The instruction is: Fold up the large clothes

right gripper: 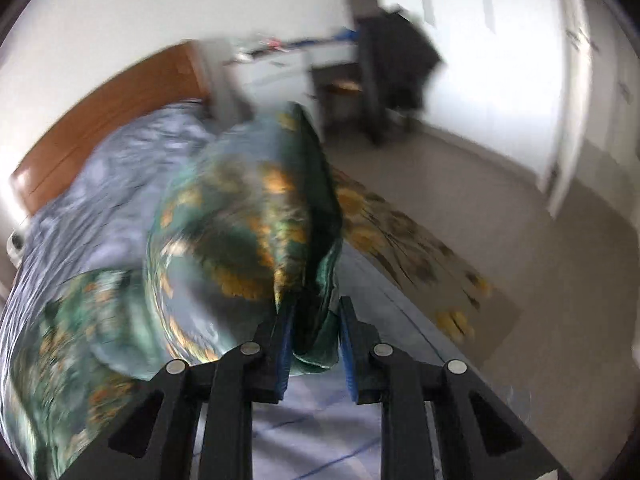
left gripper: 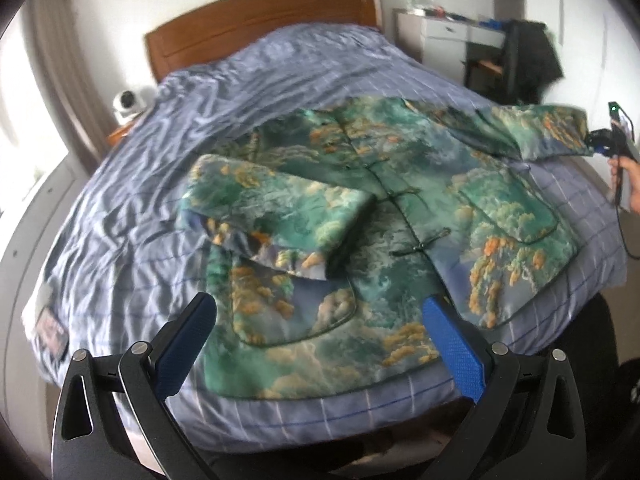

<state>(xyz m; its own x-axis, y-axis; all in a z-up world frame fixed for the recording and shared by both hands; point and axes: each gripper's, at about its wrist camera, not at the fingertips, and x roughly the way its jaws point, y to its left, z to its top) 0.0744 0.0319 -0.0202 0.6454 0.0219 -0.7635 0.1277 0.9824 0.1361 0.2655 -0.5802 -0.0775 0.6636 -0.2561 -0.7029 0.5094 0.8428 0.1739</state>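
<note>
The green satin jacket with orange cloud print (left gripper: 384, 216) lies front-up on the blue checked quilt (left gripper: 132, 208), one sleeve already folded across its chest at nine o'clock. I judge it soft, lightly padded and slippery, best pinched at cuffs and hem corners. My right gripper (right gripper: 314, 336) grips the other sleeve's cuff (right gripper: 316, 320), lifted at three o'clock. My left gripper (left gripper: 320, 312) hovers wide apart over the hem.

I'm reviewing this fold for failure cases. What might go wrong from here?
The right gripper pinches only the cuff of the sleeve, so the slick fabric may slip out. Pulling it across could drag the jacket askew on the bedspread. The left gripper is open, pinning nothing.
</note>
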